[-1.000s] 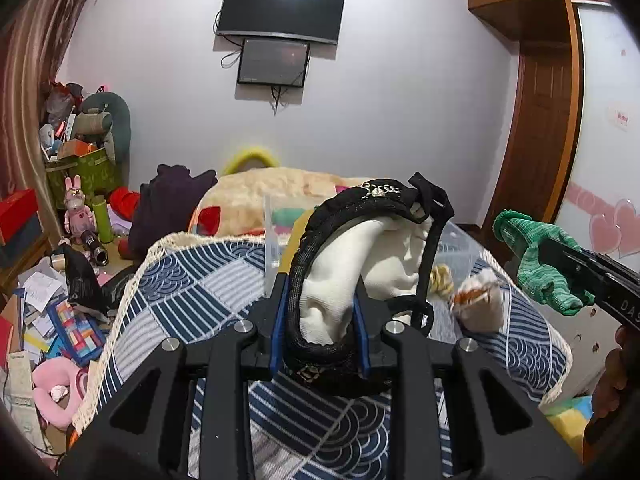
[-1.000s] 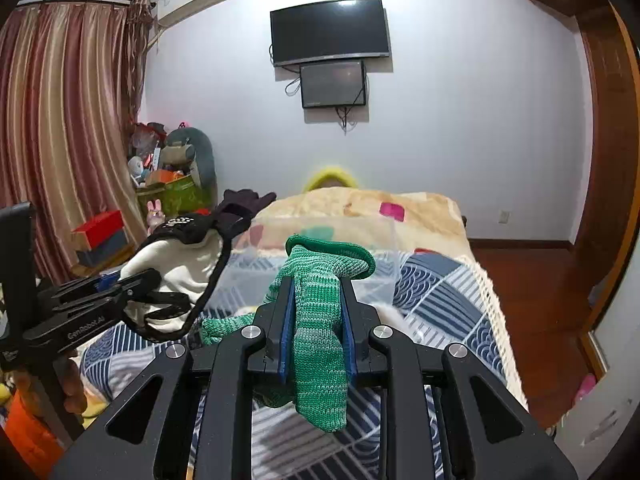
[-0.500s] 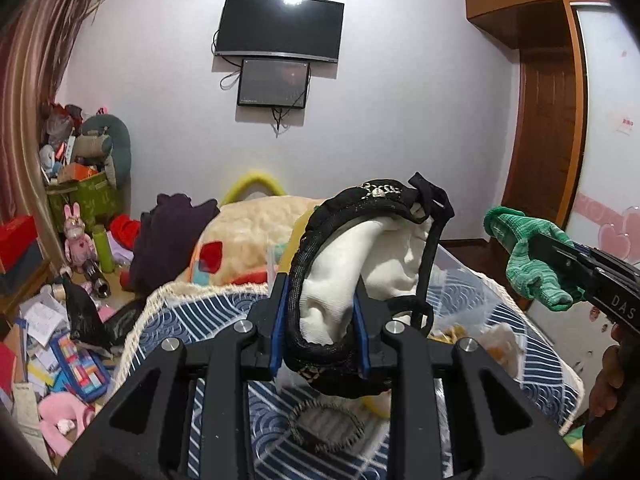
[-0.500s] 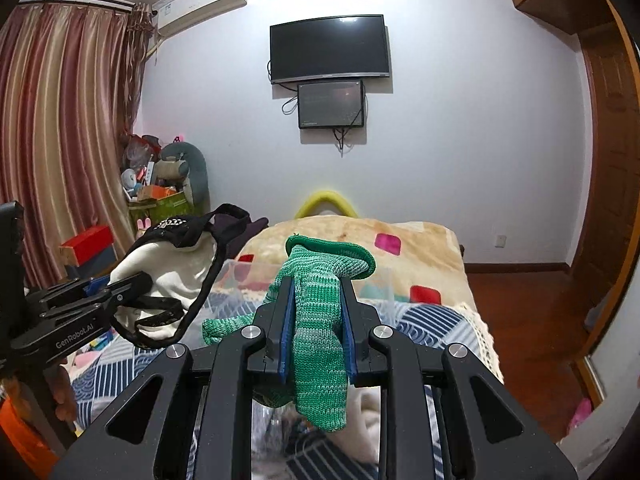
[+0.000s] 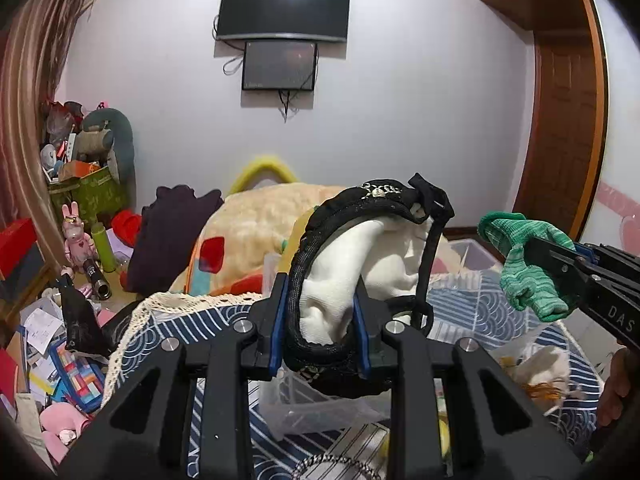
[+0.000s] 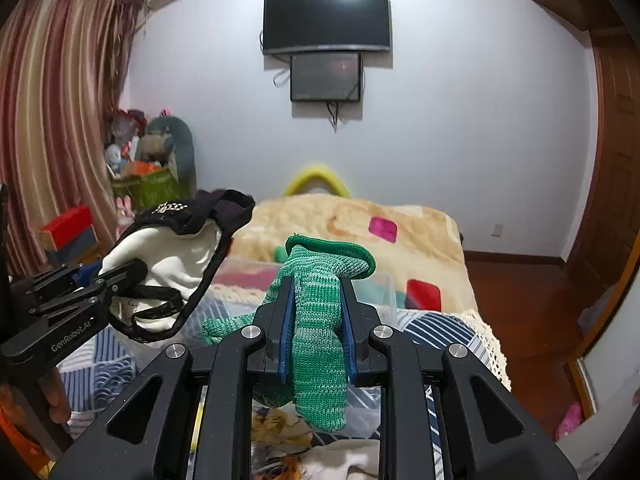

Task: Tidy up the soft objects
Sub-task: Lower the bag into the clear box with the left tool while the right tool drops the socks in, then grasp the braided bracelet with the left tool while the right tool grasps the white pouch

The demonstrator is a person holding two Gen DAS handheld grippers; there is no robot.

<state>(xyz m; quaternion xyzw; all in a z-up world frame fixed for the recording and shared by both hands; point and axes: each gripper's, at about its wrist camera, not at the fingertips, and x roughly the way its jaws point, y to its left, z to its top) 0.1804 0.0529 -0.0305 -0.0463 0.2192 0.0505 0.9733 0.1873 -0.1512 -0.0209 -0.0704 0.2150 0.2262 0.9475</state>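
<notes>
With a black-trimmed white garment (image 5: 344,276) being pinched in the left gripper (image 5: 318,330) and a green knitted glove (image 6: 318,328) in the right gripper (image 6: 316,330), both nearly closed above what is probably a clear plastic bin (image 5: 320,408), dangling straps are being risked snagging its rim.

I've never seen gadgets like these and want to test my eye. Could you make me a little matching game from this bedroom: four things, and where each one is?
Things:
1. green knitted glove
2. white cloth with black trim
3. dark television
4. clear plastic box

Places:
A. on the wall
B. pinched in the left gripper
C. on the bed, below the grippers
D. pinched in the right gripper

Pairs: 1-D, 2-B, 3-A, 4-C
</notes>
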